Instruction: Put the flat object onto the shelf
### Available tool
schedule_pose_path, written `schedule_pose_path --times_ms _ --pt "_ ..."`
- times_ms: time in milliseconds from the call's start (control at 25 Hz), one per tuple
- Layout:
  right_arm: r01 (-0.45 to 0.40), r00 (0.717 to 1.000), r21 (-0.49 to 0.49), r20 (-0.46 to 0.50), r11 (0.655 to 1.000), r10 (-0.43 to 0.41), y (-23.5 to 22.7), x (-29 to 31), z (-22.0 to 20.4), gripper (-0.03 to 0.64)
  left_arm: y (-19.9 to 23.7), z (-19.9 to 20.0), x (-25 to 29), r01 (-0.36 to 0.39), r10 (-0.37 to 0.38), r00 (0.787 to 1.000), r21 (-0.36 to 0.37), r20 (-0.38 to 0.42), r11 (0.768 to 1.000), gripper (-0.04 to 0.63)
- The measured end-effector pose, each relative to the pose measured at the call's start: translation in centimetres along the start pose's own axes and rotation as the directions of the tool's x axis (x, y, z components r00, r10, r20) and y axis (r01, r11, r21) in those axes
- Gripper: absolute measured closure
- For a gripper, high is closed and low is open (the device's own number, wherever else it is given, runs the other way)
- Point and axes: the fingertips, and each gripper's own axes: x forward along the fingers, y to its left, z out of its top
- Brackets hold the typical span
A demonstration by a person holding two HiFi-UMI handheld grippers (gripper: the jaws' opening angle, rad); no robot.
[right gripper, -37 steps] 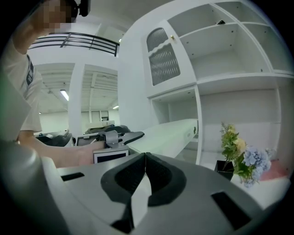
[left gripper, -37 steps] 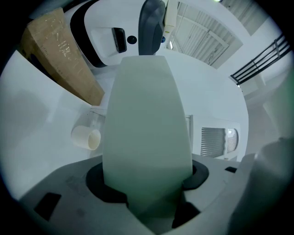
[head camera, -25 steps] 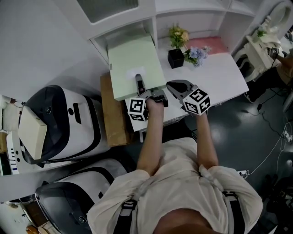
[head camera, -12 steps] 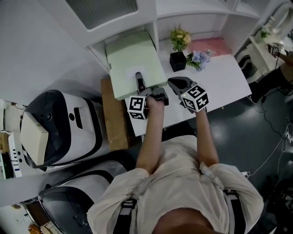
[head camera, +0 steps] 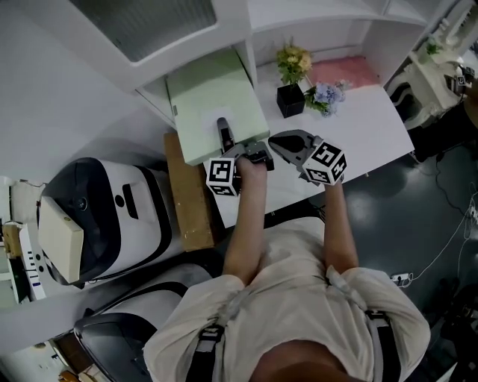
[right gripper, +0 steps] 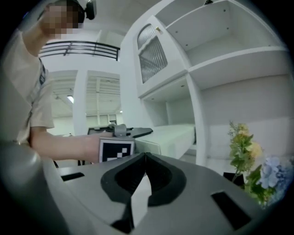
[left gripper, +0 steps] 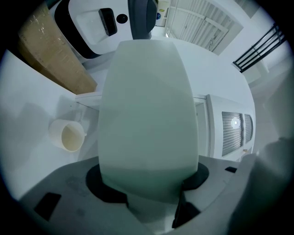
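Left gripper (head camera: 223, 136) jaws clenched on near edge of flat object (head camera: 213, 97): thin pale-green rectangular board, plain surface. Board runs forward from jaws, roughly level, far edge at lower opening of shelf (head camera: 250, 51). Right gripper (right gripper: 144, 158) jaws pressed together, empty, just beside left gripper, above white table (head camera: 362, 116).

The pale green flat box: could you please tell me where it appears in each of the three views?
Head view: pale green flat box upper centre, held by the left gripper.
Left gripper view: fills the centre, between the jaws.
Right gripper view: mid-frame, beyond the jaws.
Shared landmark: the vented panel, in all three.
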Motion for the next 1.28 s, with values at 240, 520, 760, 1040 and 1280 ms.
schedule_pose_path --times_ms 240,520,760,1040,1280 --pt "0.018 0.999 -0.039 -0.028 0.999 -0.019 -1.5 2.1 0.7 0.549 -0.1 0.0 1.5 -0.002 0.002 1.0 0.0 0.009 1.0 0.33" --pt "-0.038 0.997 -0.085 -0.069 0.996 0.032 -2.6 4.4 0.9 0.549 0.0 0.0 3.6 0.003 -0.003 1.0 -0.003 -0.004 1.0 0.328" --pt "-0.042 0.996 -0.105 -0.087 0.994 0.032 -4.0 5.5 1.3 0.549 0.1 0.3 5.2 0.002 -0.002 1.0 -0.001 0.006 1.0 0.33" --pt "-0.024 1.0 -0.088 -0.015 0.996 0.022 -5.8 6.6 2.7 0.549 0.1 0.4 7.6 0.005 -0.005 1.0 -0.006 -0.008 1.0 0.328" --pt "-0.066 0.998 -0.082 -0.007 0.994 0.066 -6.4 7.2 3.0 0.549 0.3 0.5 8.4 -0.026 0.026 1.0 0.002 0.003 1.0 0.325"
